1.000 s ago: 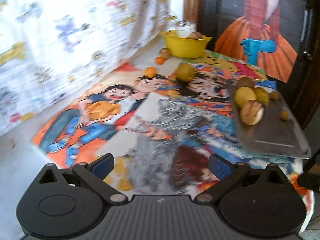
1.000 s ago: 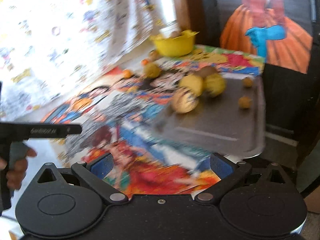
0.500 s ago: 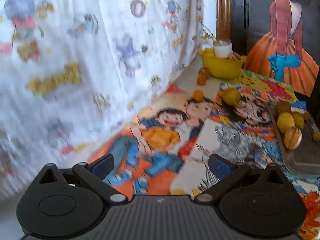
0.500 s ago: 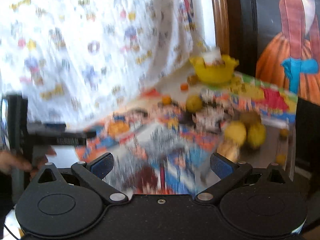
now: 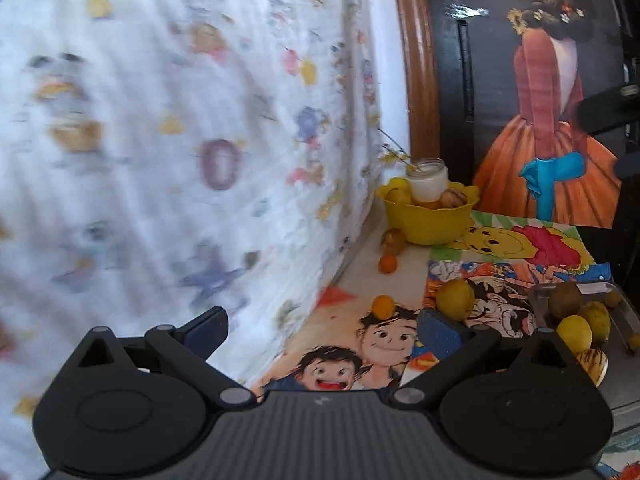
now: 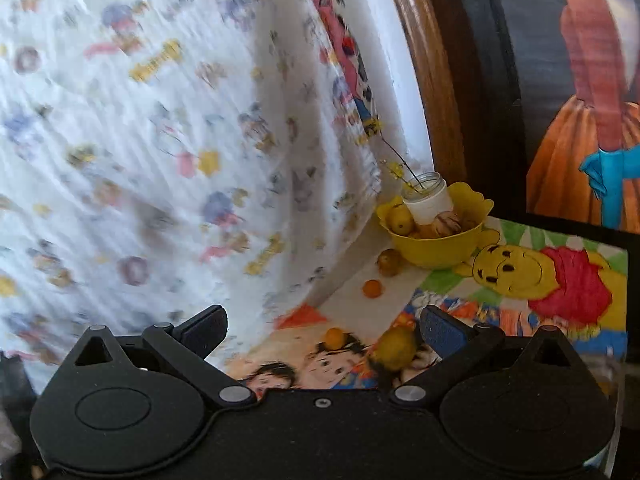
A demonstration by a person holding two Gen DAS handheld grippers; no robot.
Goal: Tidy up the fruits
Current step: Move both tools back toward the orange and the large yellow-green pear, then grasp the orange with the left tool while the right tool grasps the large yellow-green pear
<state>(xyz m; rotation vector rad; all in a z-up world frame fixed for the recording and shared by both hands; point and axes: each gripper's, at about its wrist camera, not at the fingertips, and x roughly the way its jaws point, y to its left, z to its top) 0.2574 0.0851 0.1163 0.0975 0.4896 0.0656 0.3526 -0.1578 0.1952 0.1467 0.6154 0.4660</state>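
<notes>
At far right, we see a yellow bowl [image 5: 430, 222] holding fruit; our left gripper [image 5: 322, 322] and right gripper [image 6: 322, 326] gape empty.

The bowl [image 5: 430, 222] is yellow, and the curtain [image 5: 160, 140] is white with small cartoon prints. Bright cartoon pictures cover the desk [image 5: 400, 296], where small orange fruits [image 5: 383, 306] and a yellow lemon [image 5: 455, 299] lie.

Cloth, plastic, glass, wood
Glossy yellow plastic bowl [image 5: 430, 220] at one o'clock; matt printed curtain [image 5: 160, 140]; varnished wooden post [image 5: 418, 60]; dull metal tray [image 5: 624, 316]
</notes>
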